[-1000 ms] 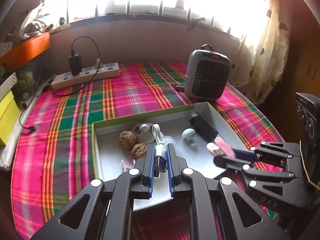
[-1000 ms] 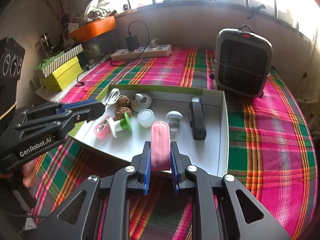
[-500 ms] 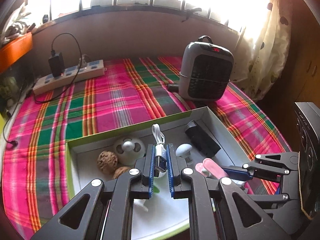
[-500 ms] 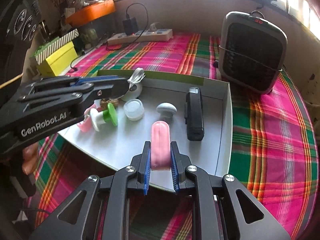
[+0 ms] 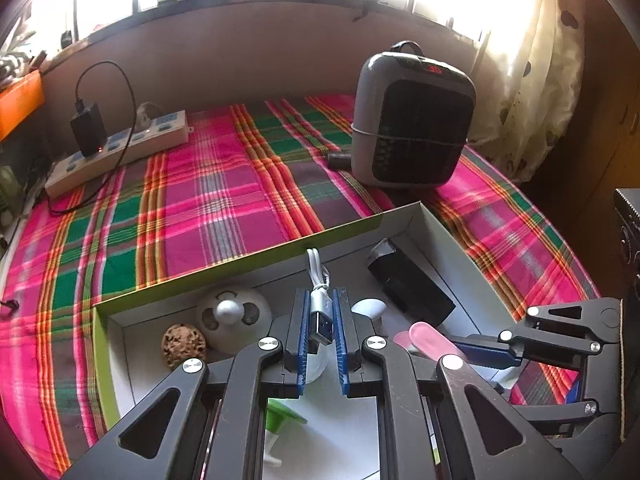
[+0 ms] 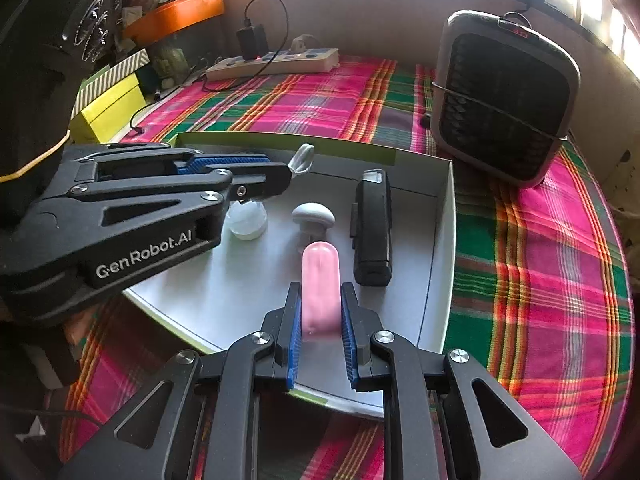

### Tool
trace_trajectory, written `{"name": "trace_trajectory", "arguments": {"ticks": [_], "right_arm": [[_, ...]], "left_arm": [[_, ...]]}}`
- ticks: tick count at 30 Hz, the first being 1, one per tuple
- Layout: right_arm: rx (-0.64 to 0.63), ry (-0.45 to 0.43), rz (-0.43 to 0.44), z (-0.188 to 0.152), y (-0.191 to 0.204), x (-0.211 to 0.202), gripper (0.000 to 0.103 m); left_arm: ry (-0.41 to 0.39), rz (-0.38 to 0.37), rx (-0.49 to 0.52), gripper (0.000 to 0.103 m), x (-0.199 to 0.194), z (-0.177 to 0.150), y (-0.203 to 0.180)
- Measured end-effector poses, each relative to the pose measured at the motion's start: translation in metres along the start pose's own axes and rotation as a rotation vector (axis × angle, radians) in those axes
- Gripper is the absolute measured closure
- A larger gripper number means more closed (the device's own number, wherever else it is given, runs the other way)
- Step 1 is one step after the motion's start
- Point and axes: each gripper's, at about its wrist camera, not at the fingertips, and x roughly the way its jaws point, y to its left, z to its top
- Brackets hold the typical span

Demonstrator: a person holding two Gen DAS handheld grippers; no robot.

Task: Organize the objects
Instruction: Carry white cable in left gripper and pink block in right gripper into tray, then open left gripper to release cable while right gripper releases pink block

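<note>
A shallow white box with a green rim (image 5: 340, 236) (image 6: 444, 240) lies on the plaid cloth. My left gripper (image 5: 320, 300) is shut on a white USB cable (image 5: 318, 280) and holds it over the box; it shows at the left of the right wrist view (image 6: 280, 180). My right gripper (image 6: 320, 296) is shut on a pink capsule-shaped case (image 6: 320, 284) over the box's near part; the case also shows in the left wrist view (image 5: 432, 340). In the box lie a black device (image 6: 372, 228), a grey mushroom-shaped piece (image 6: 313, 216), a small clear jar (image 6: 248, 220), a round white fan (image 5: 234, 318) and a walnut (image 5: 184, 344).
A grey heater (image 5: 412, 128) (image 6: 504, 100) stands behind the box at the right. A power strip with a black charger (image 5: 116, 144) (image 6: 272, 64) lies at the back left. Yellow and striped boxes (image 6: 108, 104) sit at the left edge. A curtain (image 5: 532, 60) hangs at the right.
Both grippers have moved forward over the box with their objects still held. The box and heater now appear nearer and larger.
</note>
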Motion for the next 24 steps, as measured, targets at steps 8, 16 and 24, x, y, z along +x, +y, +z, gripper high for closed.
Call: {"name": "trace_trajectory", "arguments": {"ticks": [8, 16, 24], "right_arm": [[0.000, -0.002, 0.002, -0.0003, -0.0016, 0.0009, 0.084], [0.001, -0.004, 0.001, 0.0002, -0.0014, 0.0010, 0.084], [0.003, -0.005, 0.003, 0.0005, -0.0024, 0.0006, 0.084]], "left_arm": [[0.007, 0.006, 0.008, 0.093, 0.0050, 0.0011, -0.0026], [0.015, 0.004, 0.002, 0.092, 0.0071, 0.0013, -0.0024], [0.019, 0.002, 0.007, 0.092, 0.0081, 0.0011, -0.0034]]}}
